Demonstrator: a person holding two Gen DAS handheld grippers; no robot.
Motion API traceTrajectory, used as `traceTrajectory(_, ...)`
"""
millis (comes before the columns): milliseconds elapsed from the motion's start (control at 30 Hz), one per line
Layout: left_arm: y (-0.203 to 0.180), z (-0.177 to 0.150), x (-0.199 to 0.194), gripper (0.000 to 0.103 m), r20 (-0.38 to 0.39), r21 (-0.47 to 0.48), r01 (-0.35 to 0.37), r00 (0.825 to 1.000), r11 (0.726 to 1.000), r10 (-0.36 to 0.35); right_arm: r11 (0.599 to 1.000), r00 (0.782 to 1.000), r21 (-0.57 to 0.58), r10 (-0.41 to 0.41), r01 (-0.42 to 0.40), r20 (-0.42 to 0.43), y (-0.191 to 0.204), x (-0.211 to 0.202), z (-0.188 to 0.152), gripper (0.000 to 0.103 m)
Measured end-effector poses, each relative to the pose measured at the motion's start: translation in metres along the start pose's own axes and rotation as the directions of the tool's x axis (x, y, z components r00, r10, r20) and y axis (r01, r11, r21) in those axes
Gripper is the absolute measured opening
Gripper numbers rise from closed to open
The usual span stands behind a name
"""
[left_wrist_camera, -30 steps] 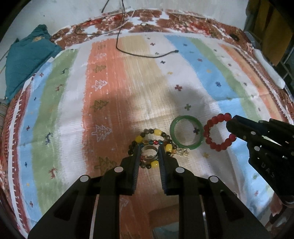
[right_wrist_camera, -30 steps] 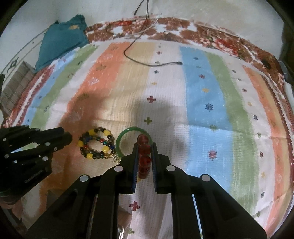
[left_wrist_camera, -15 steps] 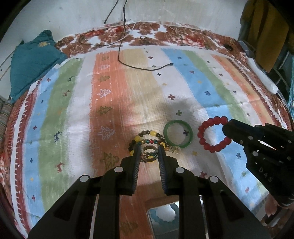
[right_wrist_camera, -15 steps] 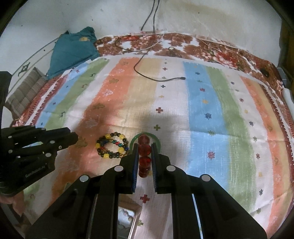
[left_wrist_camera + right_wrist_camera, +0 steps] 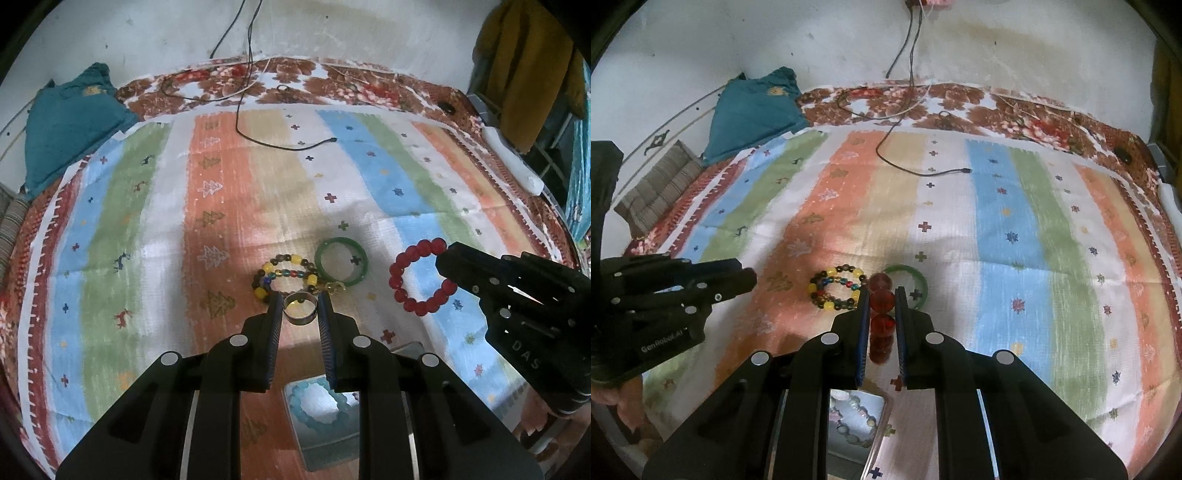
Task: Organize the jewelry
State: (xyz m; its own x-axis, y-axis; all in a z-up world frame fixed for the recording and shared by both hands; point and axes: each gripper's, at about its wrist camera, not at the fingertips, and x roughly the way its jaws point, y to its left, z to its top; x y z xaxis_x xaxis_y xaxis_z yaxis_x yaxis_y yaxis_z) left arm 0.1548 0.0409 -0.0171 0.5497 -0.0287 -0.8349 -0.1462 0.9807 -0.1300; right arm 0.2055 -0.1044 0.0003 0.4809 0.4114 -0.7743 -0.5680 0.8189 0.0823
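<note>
Both grippers have risen from the cloth (image 5: 229, 206) since the earlier frames. Left gripper (image 5: 300, 309) is clamped on a metal ring (image 5: 300, 314); right gripper (image 5: 882, 306) is clamped on the red bracelet (image 5: 421, 280). Beaded bracelet (image 5: 286, 275) and green bangle (image 5: 341, 262) lie on the cloth, touching.

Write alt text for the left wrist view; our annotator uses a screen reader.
The left gripper holds a metal ring above a striped cloth; the right gripper holds a red bead bracelet. A green bangle and multicoloured bracelet lie below.
</note>
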Motion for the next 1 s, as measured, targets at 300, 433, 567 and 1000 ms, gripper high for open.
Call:
traceTrajectory(300,-0.006,-0.01,-0.011,0.019,0.017,0.019,0.007,1.0,1.0,-0.007,0.999,1.0,-0.042,-0.005,0.006,0.026,0.014,-0.017,-0.01,0.014)
traceTrajectory(433,-0.009,-0.015,-0.016,0.019,0.023,0.036,0.002,1.0,0.999,-0.003,0.999,1.0,-0.054,-0.002,0.003,0.031,0.019,-0.023,-0.014,0.014)
traceTrajectory(567,-0.015,-0.022,-0.019,0.019,0.024,0.057,-0.007,1.0,0.998,0.006,0.998,0.999,-0.062,-0.001,0.004,0.054,0.023,-0.033,-0.018,0.014)
traceTrajectory(1000,-0.023,-0.047,-0.038,0.019,0.044,0.067,0.001,0.999,0.998,-0.004,0.997,0.999,-0.072,0.016,-0.014,0.031,0.03,-0.047,-0.043,0.014)
